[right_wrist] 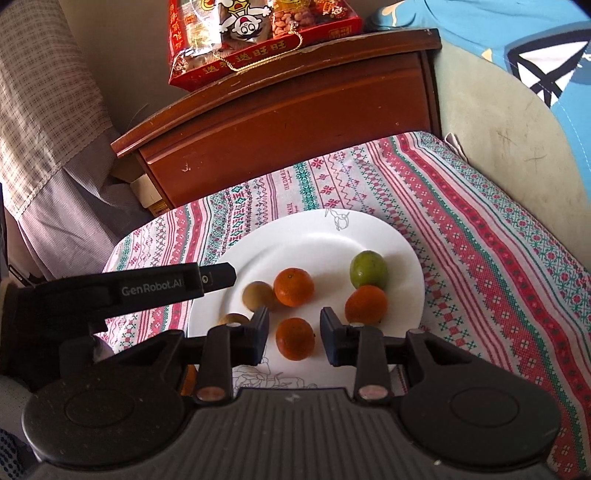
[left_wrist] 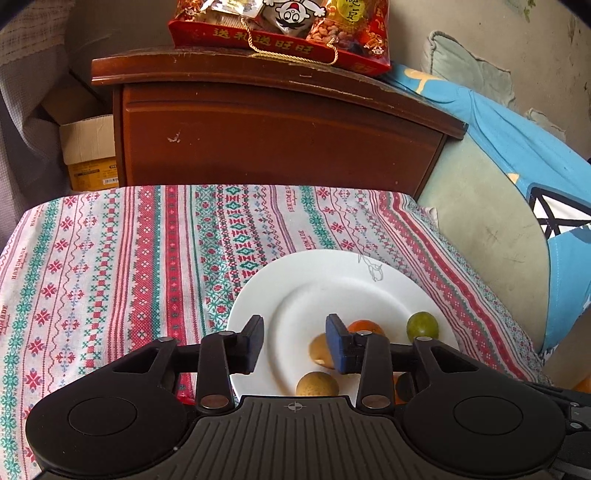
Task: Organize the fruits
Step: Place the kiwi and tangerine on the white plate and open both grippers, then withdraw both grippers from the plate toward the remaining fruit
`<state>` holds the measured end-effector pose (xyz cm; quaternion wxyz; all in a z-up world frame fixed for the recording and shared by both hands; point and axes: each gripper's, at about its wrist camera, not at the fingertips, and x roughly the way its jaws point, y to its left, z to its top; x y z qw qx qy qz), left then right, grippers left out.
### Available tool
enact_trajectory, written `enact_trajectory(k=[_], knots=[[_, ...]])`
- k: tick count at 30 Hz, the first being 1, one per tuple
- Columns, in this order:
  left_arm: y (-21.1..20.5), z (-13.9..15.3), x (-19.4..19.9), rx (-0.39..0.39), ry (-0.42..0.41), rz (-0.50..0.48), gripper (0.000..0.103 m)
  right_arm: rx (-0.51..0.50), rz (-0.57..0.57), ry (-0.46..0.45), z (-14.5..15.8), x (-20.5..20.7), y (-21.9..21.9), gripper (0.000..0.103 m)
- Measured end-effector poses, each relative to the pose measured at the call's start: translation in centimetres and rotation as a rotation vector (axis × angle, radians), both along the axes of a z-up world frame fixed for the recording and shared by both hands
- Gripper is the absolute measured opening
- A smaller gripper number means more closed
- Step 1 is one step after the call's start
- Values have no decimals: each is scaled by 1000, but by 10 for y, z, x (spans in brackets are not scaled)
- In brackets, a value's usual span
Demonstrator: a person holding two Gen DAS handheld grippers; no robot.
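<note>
A white plate [right_wrist: 314, 240] lies on the patterned cloth and holds three oranges, a green fruit [right_wrist: 368, 269] and two brown fruits. My right gripper [right_wrist: 293, 338] is open, its jaws either side of the nearest orange [right_wrist: 295, 338], apart from it. Two more oranges [right_wrist: 293, 287] [right_wrist: 365, 303] lie behind. My left gripper [left_wrist: 295, 341] is open and empty above the plate [left_wrist: 332, 273], over a brown fruit [left_wrist: 317, 347]; another brown fruit [left_wrist: 317, 384] lies below it. The left gripper also shows in the right wrist view [right_wrist: 218, 278], at the plate's left rim.
A dark wooden cabinet [left_wrist: 280, 133] stands behind the table with a red snack gift bag [left_wrist: 280, 26] on top. A cardboard box [left_wrist: 88, 151] sits to its left. A green cushion and blue fabric [left_wrist: 517, 155] lie to the right.
</note>
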<state>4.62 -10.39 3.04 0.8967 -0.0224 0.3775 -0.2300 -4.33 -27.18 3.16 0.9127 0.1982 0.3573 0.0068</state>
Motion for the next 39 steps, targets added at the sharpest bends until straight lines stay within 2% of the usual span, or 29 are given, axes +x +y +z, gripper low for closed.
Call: enact_trajectory(k=[7,14,21,24,31,36,39], knots=[[12,23,-4,9,2,28,48,21,38,-27,9,-5,5,43],[41,34,-10,-7,54,99,49,32,85,-28,13,-9,15,44],[68,42,-24,-17,52,147,50,21,141,-33,16,-14,28,45],[79,41,-32,-21,56,164,53,16,173,-36,17,-18,34,45],[98,38,-50,4,41,190,53,15,265,-13,9,-28,53,46],[108,28,-54,29,58,196,53,8,309,15,0,-30,66,46],[113,24,-56,19,69,194,53,9,324,24,-5,-31,71,45]])
